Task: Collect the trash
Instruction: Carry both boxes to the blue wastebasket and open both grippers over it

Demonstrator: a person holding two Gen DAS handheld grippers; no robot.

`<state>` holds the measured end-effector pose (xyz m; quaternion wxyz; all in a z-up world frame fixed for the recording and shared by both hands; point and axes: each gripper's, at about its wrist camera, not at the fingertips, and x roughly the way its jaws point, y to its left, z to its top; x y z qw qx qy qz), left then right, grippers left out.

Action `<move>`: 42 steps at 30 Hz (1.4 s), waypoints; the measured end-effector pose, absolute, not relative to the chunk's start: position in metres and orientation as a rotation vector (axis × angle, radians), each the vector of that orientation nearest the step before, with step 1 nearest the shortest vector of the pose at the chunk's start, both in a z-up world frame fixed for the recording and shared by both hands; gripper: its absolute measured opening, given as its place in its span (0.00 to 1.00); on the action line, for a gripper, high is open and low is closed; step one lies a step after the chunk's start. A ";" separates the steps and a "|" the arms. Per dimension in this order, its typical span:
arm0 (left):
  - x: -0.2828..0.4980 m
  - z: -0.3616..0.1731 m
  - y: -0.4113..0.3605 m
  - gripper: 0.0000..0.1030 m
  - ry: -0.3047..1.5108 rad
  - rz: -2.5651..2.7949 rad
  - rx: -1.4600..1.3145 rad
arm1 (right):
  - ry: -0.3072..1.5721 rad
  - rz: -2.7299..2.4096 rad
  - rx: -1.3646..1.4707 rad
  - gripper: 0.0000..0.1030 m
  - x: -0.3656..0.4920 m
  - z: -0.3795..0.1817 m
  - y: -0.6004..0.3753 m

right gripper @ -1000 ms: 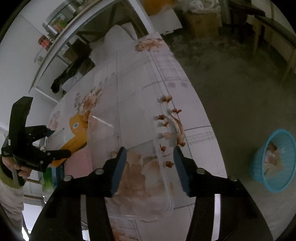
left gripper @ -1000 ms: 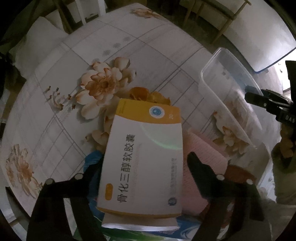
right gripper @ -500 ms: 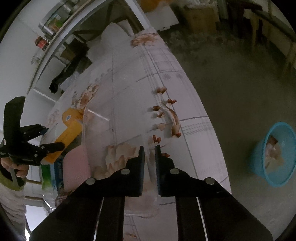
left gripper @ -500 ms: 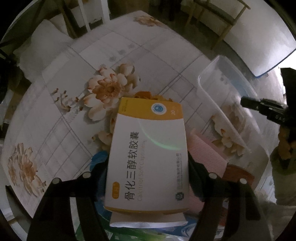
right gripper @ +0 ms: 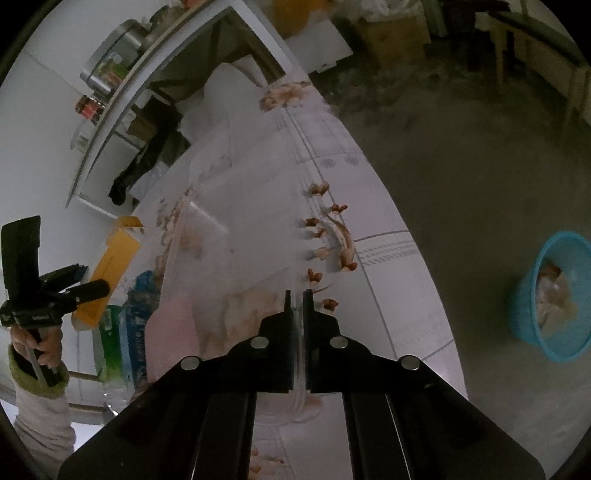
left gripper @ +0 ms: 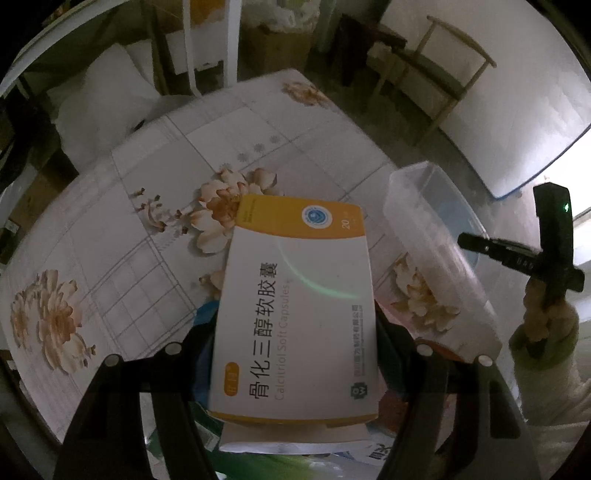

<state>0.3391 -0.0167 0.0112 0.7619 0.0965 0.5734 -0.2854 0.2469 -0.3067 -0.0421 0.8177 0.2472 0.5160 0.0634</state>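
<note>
Lived-in home room: floral-oilcloth counter (left gripper: 155, 236), wooden chair (left gripper: 436, 70) by the wall, shelf with jars (right gripper: 107, 74), cardboard boxes (right gripper: 391, 33), bare concrete floor (right gripper: 461, 155), blue plastic basket (right gripper: 554, 295).

The medicine box (left gripper: 295, 314) sits between the left gripper's (left gripper: 295, 343) jaws, above the table (left gripper: 147, 229), with a folded leaflet just beneath it and packets (right gripper: 125, 332) lying under that at the table's near edge. Right of the box stands the clear container (left gripper: 436, 258), its near wall pinched between the right gripper's (right gripper: 298, 299) closed jaws, and a pink cloth (right gripper: 173, 332) lies just beside the container on its box side. Off the table to the right, well apart, a basket (right gripper: 532, 325) stands on the floor with scraps in it.
</note>
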 end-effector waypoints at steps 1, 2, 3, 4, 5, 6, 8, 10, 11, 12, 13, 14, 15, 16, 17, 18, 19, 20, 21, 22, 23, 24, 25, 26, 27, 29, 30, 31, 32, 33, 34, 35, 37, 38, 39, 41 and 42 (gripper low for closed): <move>0.338 0.014 -0.017 0.67 1.240 -0.623 0.202 | 1.094 0.134 0.531 0.03 0.244 -0.040 -0.307; 0.336 0.017 -0.019 0.67 1.231 -0.624 0.196 | 1.091 0.136 0.535 0.03 0.243 -0.040 -0.308; 0.334 0.020 -0.020 0.67 1.222 -0.625 0.190 | 1.087 0.137 0.541 0.03 0.241 -0.039 -0.308; 0.332 0.023 -0.021 0.67 1.212 -0.629 0.185 | 1.081 0.137 0.545 0.03 0.239 -0.037 -0.309; 0.331 0.027 -0.021 0.67 1.204 -0.631 0.180 | 1.077 0.136 0.547 0.02 0.237 -0.036 -0.310; 0.330 0.029 -0.022 0.67 1.195 -0.633 0.175 | 1.070 0.134 0.551 0.03 0.235 -0.034 -0.311; 0.325 0.038 -0.023 0.67 1.169 -0.642 0.175 | 1.060 0.136 0.559 0.03 0.233 -0.031 -0.313; 0.320 0.043 -0.026 0.67 1.155 -0.647 0.174 | 1.046 0.136 0.565 0.02 0.229 -0.027 -0.316; 0.318 0.046 -0.029 0.67 1.147 -0.655 0.171 | 1.040 0.136 0.567 0.02 0.227 -0.026 -0.317; 0.316 0.049 -0.031 0.67 1.140 -0.660 0.169 | 1.034 0.136 0.570 0.03 0.225 -0.024 -0.318; 0.313 0.053 -0.034 0.67 1.132 -0.665 0.165 | 1.026 0.135 0.575 0.03 0.223 -0.023 -0.320; 0.311 0.054 -0.035 0.67 1.128 -0.670 0.163 | 1.021 0.135 0.578 0.02 0.220 -0.022 -0.322; 0.309 0.056 -0.038 0.67 1.122 -0.677 0.162 | 1.015 0.135 0.581 0.02 0.218 -0.021 -0.322; 0.306 0.059 -0.042 0.67 1.115 -0.682 0.162 | 1.007 0.133 0.589 0.02 0.214 -0.020 -0.325; 0.302 0.062 -0.046 0.67 1.110 -0.686 0.162 | 1.003 0.132 0.593 0.02 0.212 -0.020 -0.327; 0.300 0.064 -0.049 0.67 1.106 -0.691 0.162 | 0.999 0.129 0.597 0.02 0.209 -0.020 -0.329; 0.298 0.066 -0.055 0.67 1.099 -0.698 0.162 | 0.992 0.125 0.606 0.02 0.205 -0.020 -0.333; 0.296 0.068 -0.059 0.67 1.096 -0.702 0.160 | 0.986 0.123 0.613 0.02 0.201 -0.020 -0.336; 0.292 0.070 -0.064 0.67 1.092 -0.708 0.160 | 0.982 0.120 0.618 0.02 0.198 -0.019 -0.339; 0.290 0.072 -0.069 0.67 1.088 -0.712 0.161 | 0.973 0.113 0.626 0.02 0.193 -0.019 -0.343; 0.287 0.074 -0.077 0.67 1.084 -0.719 0.162 | 0.966 0.108 0.634 0.02 0.188 -0.019 -0.348; 0.285 0.075 -0.085 0.67 1.081 -0.728 0.163 | 0.961 0.105 0.641 0.02 0.185 -0.017 -0.350; 0.282 0.076 -0.092 0.67 1.078 -0.736 0.165 | 0.952 0.098 0.651 0.02 0.179 -0.017 -0.357; 0.281 0.077 -0.098 0.67 1.075 -0.743 0.168 | 0.945 0.090 0.659 0.02 0.173 -0.018 -0.362; 0.278 0.077 -0.108 0.67 1.072 -0.752 0.172 | 0.940 0.085 0.666 0.02 0.169 -0.018 -0.365; 0.272 0.077 -0.129 0.67 1.072 -0.776 0.181 | 0.929 0.066 0.689 0.03 0.159 -0.021 -0.377; 0.270 0.077 -0.136 0.67 1.072 -0.785 0.186 | 0.925 0.057 0.700 0.03 0.154 -0.022 -0.382; 0.267 0.077 -0.147 0.67 1.073 -0.796 0.194 | 0.920 0.045 0.713 0.02 0.147 -0.024 -0.389; 0.263 0.076 -0.161 0.67 1.074 -0.811 0.203 | 0.915 0.032 0.726 0.02 0.140 -0.026 -0.397; 0.260 0.075 -0.174 0.67 1.076 -0.828 0.212 | 0.910 0.018 0.737 0.02 0.134 -0.027 -0.403; 0.256 0.073 -0.190 0.67 1.078 -0.851 0.225 | 0.905 -0.002 0.749 0.02 0.126 -0.029 -0.412; 0.253 0.072 -0.201 0.67 1.079 -0.864 0.234 | 0.900 -0.022 0.762 0.02 0.117 -0.031 -0.421; 0.245 0.066 -0.228 0.67 1.089 -0.897 0.258 | 0.892 -0.064 0.790 0.02 0.102 -0.037 -0.439; 0.241 0.061 -0.245 0.67 1.098 -0.917 0.269 | 0.887 -0.091 0.809 0.02 0.092 -0.041 -0.450; 0.237 0.057 -0.259 0.67 1.107 -0.935 0.279 | 0.884 -0.110 0.822 0.02 0.085 -0.043 -0.457; 0.230 0.048 -0.290 0.67 1.130 -0.966 0.298 | 0.878 -0.169 0.859 0.03 0.066 -0.053 -0.480; 0.227 0.043 -0.303 0.67 1.143 -0.978 0.304 | 0.877 -0.189 0.870 0.03 0.060 -0.057 -0.487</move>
